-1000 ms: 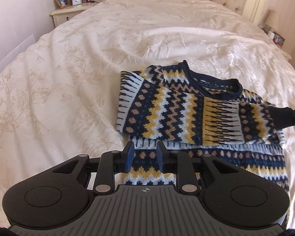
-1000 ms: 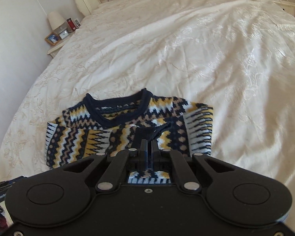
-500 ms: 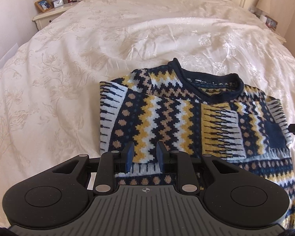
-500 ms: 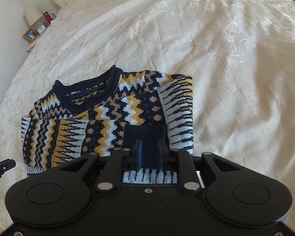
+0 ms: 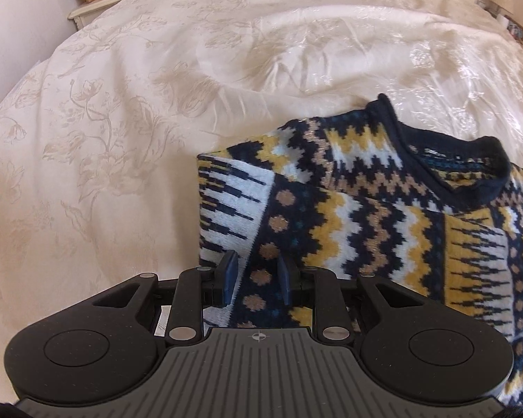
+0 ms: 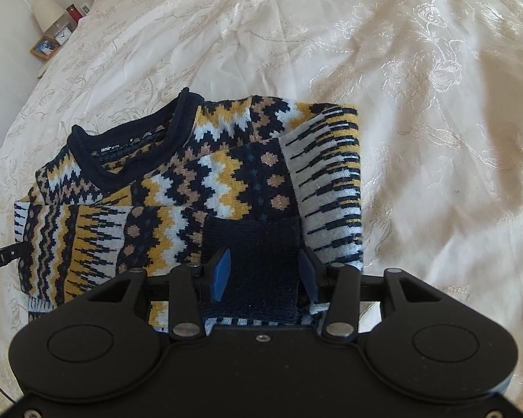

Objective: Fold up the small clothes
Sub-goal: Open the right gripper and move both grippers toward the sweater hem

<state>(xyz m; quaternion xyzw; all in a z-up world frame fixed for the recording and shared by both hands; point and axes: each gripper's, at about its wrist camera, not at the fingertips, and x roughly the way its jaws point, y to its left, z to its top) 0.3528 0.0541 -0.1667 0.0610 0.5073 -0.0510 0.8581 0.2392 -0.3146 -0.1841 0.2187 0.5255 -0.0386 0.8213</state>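
A small knitted sweater (image 5: 366,216) in navy, yellow, white and tan zigzags lies on the cream bedspread (image 5: 157,104), both sleeves folded across its front, navy collar at the far side. My left gripper (image 5: 256,278) hovers open over the sweater's left part, fabric showing between its blue pads. In the right wrist view the sweater (image 6: 198,181) fills the middle. My right gripper (image 6: 263,273) stands open over the navy cuff (image 6: 251,244) of the folded sleeve, which lies between the fingers untouched. The tip of the left gripper (image 6: 3,259) shows at the left edge.
The bedspread (image 6: 418,87) stretches wide on all sides of the sweater. A nightstand (image 5: 97,3) with a picture frame, a clock and a lamp stands at the far left. Another lamp and frame (image 5: 505,7) sit at the far right.
My right gripper was shut on the sleeve cuff, laid it across the sweater's front and has opened. Both grippers have moved in closer over the sweater.
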